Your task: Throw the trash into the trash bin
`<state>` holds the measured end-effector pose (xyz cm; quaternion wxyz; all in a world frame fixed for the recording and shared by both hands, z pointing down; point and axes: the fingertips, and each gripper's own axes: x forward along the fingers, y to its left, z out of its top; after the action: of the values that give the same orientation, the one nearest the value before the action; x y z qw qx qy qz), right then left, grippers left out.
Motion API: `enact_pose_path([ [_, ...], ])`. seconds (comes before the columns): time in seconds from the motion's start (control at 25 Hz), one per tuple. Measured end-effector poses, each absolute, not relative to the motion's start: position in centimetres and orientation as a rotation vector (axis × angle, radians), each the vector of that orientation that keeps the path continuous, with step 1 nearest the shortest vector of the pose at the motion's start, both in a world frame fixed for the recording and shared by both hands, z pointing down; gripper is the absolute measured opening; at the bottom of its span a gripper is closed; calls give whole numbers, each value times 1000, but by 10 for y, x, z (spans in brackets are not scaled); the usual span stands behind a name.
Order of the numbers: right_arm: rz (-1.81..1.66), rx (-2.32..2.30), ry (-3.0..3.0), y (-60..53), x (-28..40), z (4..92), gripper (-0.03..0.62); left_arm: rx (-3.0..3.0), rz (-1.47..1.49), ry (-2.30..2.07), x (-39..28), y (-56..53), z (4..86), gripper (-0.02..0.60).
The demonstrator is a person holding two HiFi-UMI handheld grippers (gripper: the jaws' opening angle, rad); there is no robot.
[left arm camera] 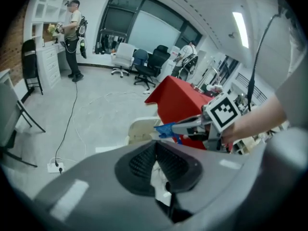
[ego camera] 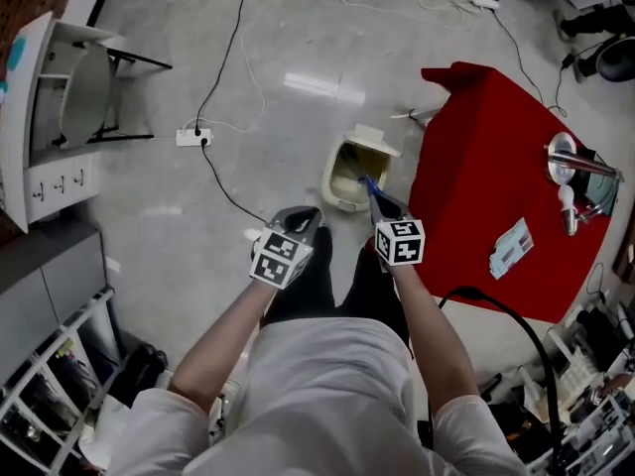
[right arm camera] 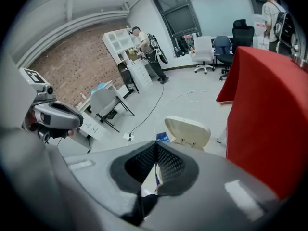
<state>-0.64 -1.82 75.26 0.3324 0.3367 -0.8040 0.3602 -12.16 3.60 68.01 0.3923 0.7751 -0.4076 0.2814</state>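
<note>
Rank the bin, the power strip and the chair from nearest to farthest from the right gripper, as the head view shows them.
1. Bin: on the floor just ahead of the right gripper, beside the red table.
2. Power strip: on the floor, well off to the left.
3. Chair: at the far left of the view.

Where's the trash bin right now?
In the head view the cream plastic trash bin stands on the floor at centre, just left of the red-covered table, directly ahead of the right gripper holding a blue wrapper.
</note>
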Motion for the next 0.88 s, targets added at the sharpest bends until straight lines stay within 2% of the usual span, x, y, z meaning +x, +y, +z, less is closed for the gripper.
enact_pose_path([
  [0.4, 1086, 934, -2034, -34, -32, 865, 2, 1934, 708, -993, -132, 24, 758, 5],
  [0.88, 1148, 999, -1948, -27, -26, 973, 2, 1854, 677, -1009, -133, 20, 871, 5],
])
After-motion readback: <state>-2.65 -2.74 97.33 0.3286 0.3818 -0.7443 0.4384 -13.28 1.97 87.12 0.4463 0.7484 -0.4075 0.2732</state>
